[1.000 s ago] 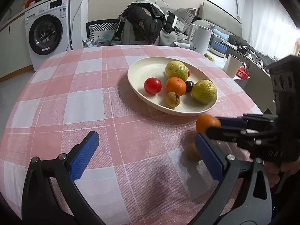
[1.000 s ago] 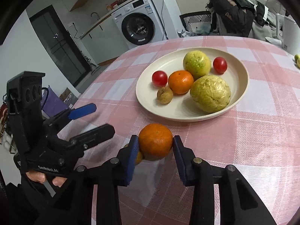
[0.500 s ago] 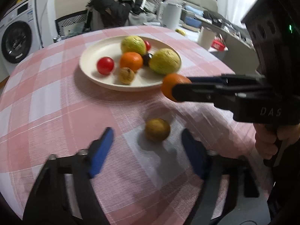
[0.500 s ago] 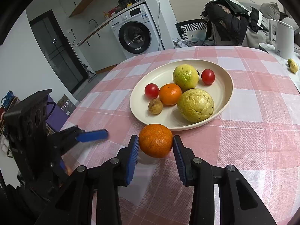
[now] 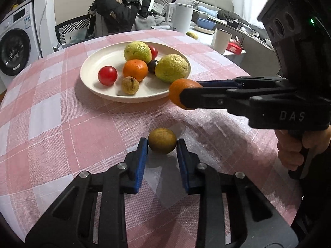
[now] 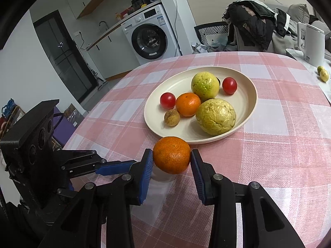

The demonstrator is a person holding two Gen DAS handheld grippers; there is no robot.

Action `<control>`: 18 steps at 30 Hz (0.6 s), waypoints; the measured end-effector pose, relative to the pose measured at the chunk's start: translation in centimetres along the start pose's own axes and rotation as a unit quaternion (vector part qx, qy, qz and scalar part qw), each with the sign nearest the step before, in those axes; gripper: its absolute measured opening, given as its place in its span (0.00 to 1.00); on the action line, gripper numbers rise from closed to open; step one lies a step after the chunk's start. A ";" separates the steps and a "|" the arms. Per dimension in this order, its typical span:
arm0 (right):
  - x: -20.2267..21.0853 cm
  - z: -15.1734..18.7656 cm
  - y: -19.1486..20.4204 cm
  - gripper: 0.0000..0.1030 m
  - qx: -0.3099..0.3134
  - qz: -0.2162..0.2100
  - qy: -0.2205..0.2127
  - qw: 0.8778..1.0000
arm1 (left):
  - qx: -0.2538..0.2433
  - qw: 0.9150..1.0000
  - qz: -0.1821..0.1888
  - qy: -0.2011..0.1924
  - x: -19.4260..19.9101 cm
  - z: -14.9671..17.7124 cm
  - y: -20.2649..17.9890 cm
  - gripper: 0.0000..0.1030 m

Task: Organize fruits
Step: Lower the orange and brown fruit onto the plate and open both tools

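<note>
Our right gripper (image 6: 171,161) is clamped on an orange tangerine (image 6: 171,155), both blue pads pressed to its sides, holding it just short of the near rim of the cream plate (image 6: 251,101). Our left gripper (image 5: 162,144) sits low on the pink checked tablecloth (image 5: 62,124) with a small brown-yellow fruit (image 5: 162,141) between its fingertips; the pads sit right at the fruit's sides, but we cannot tell whether they grip it or only bracket it.

Only the left wrist view shows this small fruit, along with the dark plum-like fruit (image 5: 152,65) tucked among the plate's contents and the hand (image 5: 300,146) on the right gripper's handle. The right wrist view hides the small fruit behind the tangerine and our own fingers, but shows the left gripper coming in from the side.

Half a second ago the left gripper's fingers stood wide apart, well back from the small fruit; now they have closed in around it. The tangerine has stayed clamped and has moved little.

The small fruit is slightly oval, its long axis running across the gap from pad to pad. The tangerine is near round, its dimpled end facing the right camera.
</note>
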State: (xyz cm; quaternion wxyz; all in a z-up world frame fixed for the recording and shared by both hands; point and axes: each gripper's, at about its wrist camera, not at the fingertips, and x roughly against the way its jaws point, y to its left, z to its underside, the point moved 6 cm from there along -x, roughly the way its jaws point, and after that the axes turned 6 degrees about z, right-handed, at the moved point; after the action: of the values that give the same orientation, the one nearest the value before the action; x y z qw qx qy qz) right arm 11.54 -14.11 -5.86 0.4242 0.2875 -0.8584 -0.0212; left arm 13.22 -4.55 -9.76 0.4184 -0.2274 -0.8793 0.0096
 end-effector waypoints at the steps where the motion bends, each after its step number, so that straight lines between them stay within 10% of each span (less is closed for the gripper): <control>1: 0.1 0.0 -0.1 0.37 0.000 0.000 -0.001 1.000 | 0.002 1.000 -0.001 -0.003 0.1 -0.1 0.1 0.25; 18: 2.7 -2.2 -2.8 0.37 -0.020 0.067 -0.080 0.994 | 0.051 0.993 -0.064 -0.080 1.6 -4.6 4.6 0.25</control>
State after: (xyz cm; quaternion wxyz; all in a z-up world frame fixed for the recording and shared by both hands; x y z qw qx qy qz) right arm 13.21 -17.39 -3.29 0.3600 0.2177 -0.9066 -0.0327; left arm 17.51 -0.59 -6.55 0.3578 -0.1473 -0.9210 0.0453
